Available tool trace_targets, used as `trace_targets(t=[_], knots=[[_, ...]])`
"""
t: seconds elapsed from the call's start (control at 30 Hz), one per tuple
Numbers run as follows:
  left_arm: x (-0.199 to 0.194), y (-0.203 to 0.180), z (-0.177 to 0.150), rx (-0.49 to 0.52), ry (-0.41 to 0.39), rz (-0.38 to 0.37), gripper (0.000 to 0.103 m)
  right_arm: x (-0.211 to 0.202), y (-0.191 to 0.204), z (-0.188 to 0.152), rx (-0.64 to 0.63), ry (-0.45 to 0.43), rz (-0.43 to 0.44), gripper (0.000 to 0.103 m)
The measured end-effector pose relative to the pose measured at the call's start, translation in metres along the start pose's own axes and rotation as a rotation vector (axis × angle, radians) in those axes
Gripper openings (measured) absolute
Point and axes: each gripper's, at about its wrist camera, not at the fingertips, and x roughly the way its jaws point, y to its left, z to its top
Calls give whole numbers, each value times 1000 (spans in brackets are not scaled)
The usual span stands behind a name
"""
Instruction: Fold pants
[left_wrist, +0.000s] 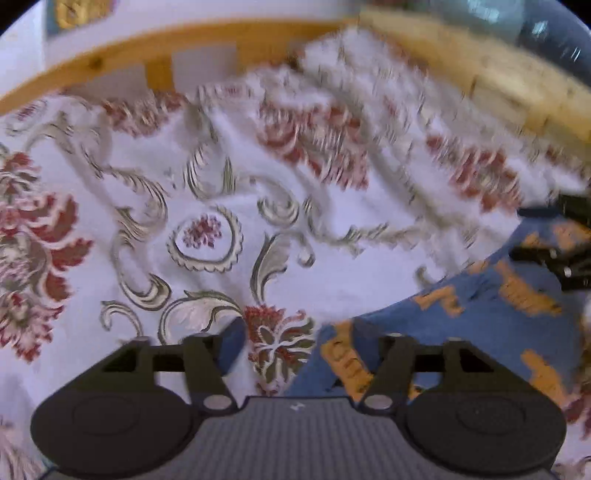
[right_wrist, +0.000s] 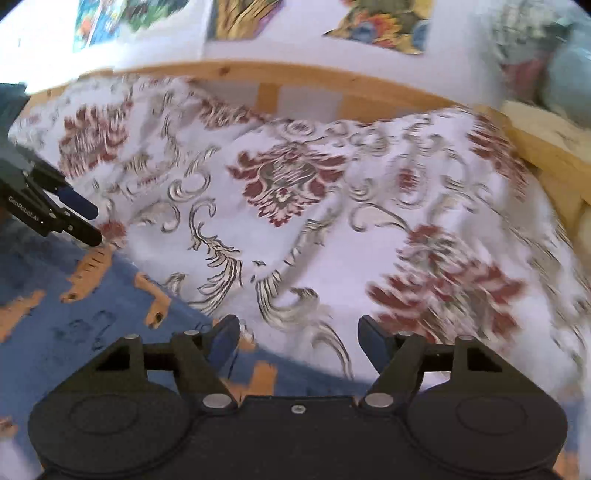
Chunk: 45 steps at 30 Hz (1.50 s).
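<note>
Pants (left_wrist: 480, 325) are seen as blue fabric with orange print, spread on a bed covered by a white bedspread (left_wrist: 229, 206) with red floral and grey scroll pattern. In the left wrist view the pants occupy the lower right; in the right wrist view they (right_wrist: 74, 317) occupy the lower left, so the garment lies between the two claws.

Left claw (left_wrist: 301, 343): jaws are set wide apart. The right finger is positioned over the blue fabric and the left finger (left_wrist: 229, 343) over bare bedspread; nothing is gripped between them. The same claw (right_wrist: 83, 221) is seen from the right wrist view at the far left, tips at the pants' edge where it meets the bedspread; contact with the fabric cannot be confirmed.

Right claw (right_wrist: 295, 339): jaws are also set wide, nothing held. The left finger (right_wrist: 221, 339) is placed over the pants' edge, the right finger over the bedspread. In the left wrist view it (left_wrist: 546, 240) is seen at the right edge, above the pants.

A wooden bed frame (right_wrist: 266, 79) is seen behind the bedspread, with pictures (right_wrist: 380, 22) on the wall above. Upper right regions are motion-blurred; a yellow item (left_wrist: 480, 74) there is possibly a cushion.
</note>
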Motion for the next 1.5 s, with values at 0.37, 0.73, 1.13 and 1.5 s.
trace_targets(t=[0.37,0.73,1.13,1.5], knots=[[-20,-8,-73,95,164,132,84,-28,-92,-54,325,129,-231,61],[-37,-73,2,50,23,52,103,-127,-96,-73,705,-2,-282,101],[108,-280,87,620,42,-86,93,-131,-141,-115,1065,-106,-175,86],[158,-271,103,563,48,80,82,-114,-149,-119,1091,-51,-259,64]])
